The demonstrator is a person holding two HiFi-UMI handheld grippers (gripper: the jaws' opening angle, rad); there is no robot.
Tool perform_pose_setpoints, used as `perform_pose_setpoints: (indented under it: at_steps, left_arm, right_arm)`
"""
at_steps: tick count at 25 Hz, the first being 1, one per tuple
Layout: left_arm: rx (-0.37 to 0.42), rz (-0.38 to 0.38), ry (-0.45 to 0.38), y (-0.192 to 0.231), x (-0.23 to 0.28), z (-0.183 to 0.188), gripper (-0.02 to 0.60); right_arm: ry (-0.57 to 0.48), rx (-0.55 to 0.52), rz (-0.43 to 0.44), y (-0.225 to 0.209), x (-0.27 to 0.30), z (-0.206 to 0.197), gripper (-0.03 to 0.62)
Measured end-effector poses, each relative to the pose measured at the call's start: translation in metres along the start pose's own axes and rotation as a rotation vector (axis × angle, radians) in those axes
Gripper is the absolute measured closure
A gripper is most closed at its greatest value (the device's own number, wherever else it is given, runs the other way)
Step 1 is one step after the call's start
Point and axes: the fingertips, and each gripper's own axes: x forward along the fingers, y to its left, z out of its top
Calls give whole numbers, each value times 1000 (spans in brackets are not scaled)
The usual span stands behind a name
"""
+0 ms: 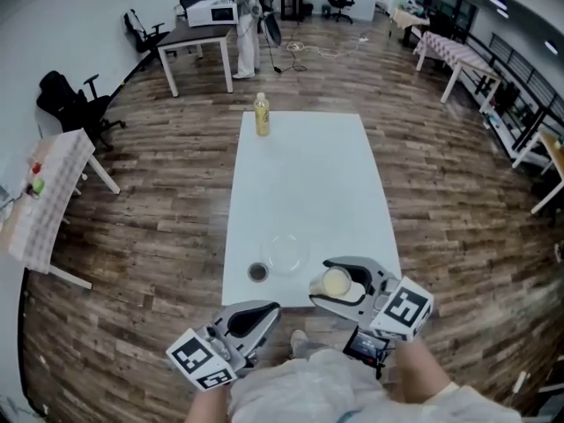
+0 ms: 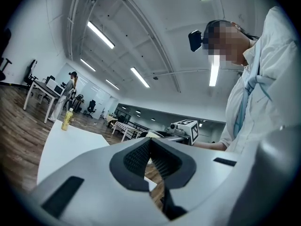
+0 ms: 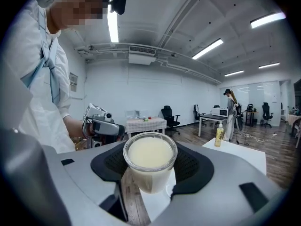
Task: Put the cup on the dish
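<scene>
A clear glass cup point(image 1: 336, 282) filled with creamy pale liquid sits between the jaws of my right gripper point(image 1: 322, 282), which is shut on it. It hangs over the near right corner of the white table point(image 1: 300, 174). In the right gripper view the cup point(image 3: 149, 157) stands upright, with the black pads point(image 3: 190, 166) against its sides. The clear glass dish point(image 1: 286, 252) lies on the table just left of and beyond the cup. My left gripper point(image 1: 269, 310) hovers off the table's near edge, shut on nothing. In its own view the pads point(image 2: 136, 157) meet at the tip.
A small dark round object point(image 1: 257, 272) lies on the table left of the dish. A yellow bottle point(image 1: 262, 115) stands at the far left corner. Around the table are wooden floor, a checked side table point(image 1: 48, 192), office chairs, and a person point(image 1: 247, 25) standing far back.
</scene>
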Motion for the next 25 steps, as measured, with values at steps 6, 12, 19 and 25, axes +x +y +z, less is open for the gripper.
perform_pose_setpoints:
  at_steps: [6,12,19,25]
  left_arm:
    - [11,37,-6,16,20,-6,580]
    - [-3,27,15,28,24,-6,580]
    - [27,-9,38,39,29,0,580]
    - [76,-45,81,47,36,-22,580]
  right_arm:
    - [26,-20,52,-28,15,-15,316]
    - [44,-8,68,-43,36,-22,315]
    - [72,12,42,-60,62,-47,315]
    - [103,16,-6,-79,86,-82,316]
